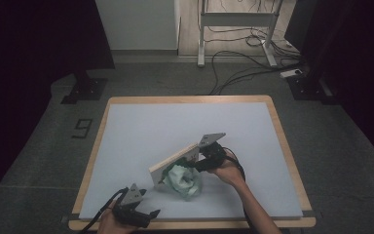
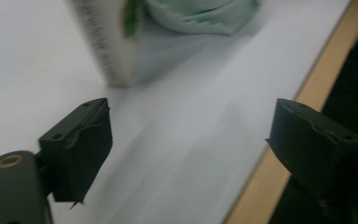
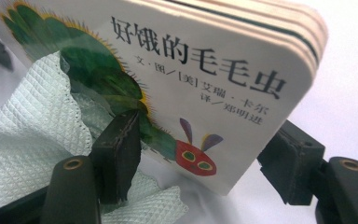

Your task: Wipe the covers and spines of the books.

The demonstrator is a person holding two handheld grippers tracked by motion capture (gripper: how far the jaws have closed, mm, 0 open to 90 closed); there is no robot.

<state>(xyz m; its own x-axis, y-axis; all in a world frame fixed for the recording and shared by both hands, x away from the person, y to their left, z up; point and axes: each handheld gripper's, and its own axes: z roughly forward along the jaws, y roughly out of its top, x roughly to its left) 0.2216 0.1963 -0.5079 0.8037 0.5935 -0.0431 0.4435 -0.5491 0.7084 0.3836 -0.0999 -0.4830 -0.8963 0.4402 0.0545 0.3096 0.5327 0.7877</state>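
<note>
The right gripper (image 3: 200, 158) is clamped on a thick board book (image 3: 205, 79), one black jaw pressed on the front cover beside the painted caterpillar's red head, the other on the back, near the book's lower corner. In the high view this gripper (image 1: 198, 157) holds the book (image 1: 174, 160) tilted on edge near the middle of the table's near half, the right hand (image 1: 226, 170) behind it. A pale green cloth (image 1: 185, 180) lies crumpled just beside and under the book, on the side facing the person; in the right gripper view the quilted cloth (image 3: 28, 140) bunches against the cover and spreads beneath the left jaw. The left gripper (image 2: 189, 140) has its jaws wide apart with nothing between them, hanging over the white mat (image 2: 186, 154) near the wooden rim of the table (image 2: 261, 182); a corner of the book and the cloth show farther off, blurred. In the high view the left gripper (image 1: 148, 213) sits at the near edge, well apart from the book.
</note>
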